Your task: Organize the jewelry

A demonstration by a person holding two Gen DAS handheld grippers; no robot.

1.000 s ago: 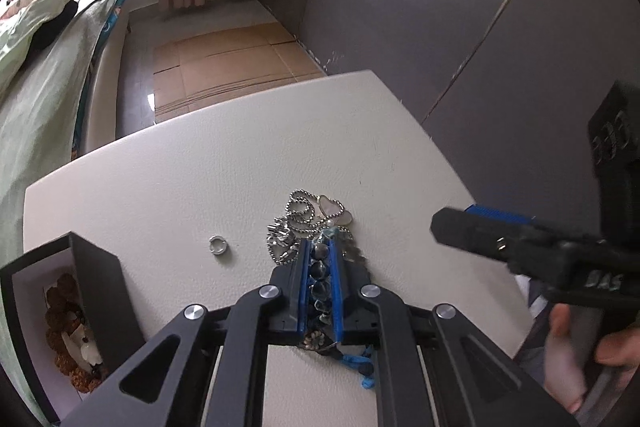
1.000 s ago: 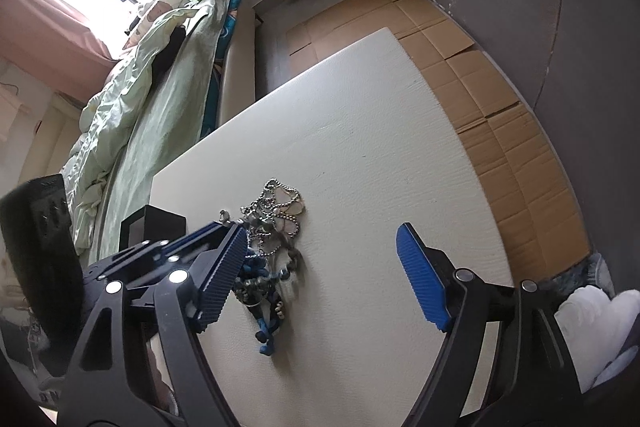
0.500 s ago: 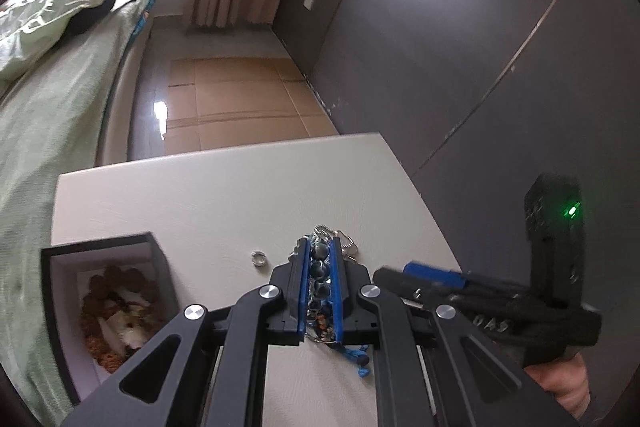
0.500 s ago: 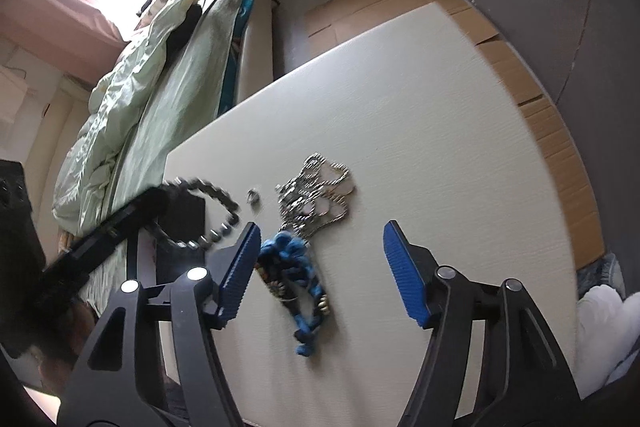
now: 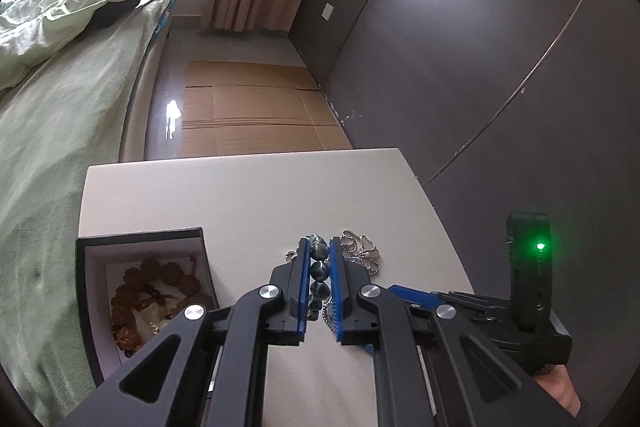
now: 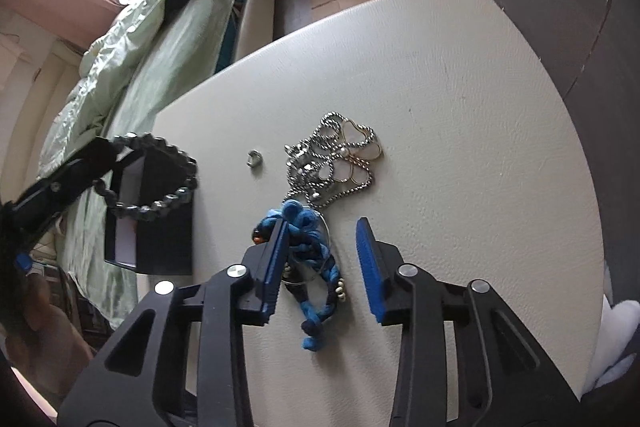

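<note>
The table [image 6: 460,75] carries everything, w/ the bed just beside its far-left edge, so the box [image 5: 140,239] sits at the left side, probably to stay in easy reach of the left hand-held gripper [image 5: 319,269]. Box is open on top and already has a brown bead string [image 5: 156,287] in it, so it reads as the drop spot for sorted pieces. Left hand-held gripper is clamped on the dark bracelet [image 6: 160,179]: beads pinched between the blue pads, the rest of the loop hanging free in the air above the box in the right view, i.e. lifted clear of the pile so it doesn't drag other pieces. Right hand-held gripper [image 6: 322,259] hangs low over the table, jaws apart and holding nothing, straddling the blue cord [image 6: 312,255], prob. lined up as next pick. Silver chain [image 6: 340,155] w/ its pale petal pendant lies just beyond, touching the cord. Small ring [image 6: 254,158] sits alone on the table between chain and box.
</note>
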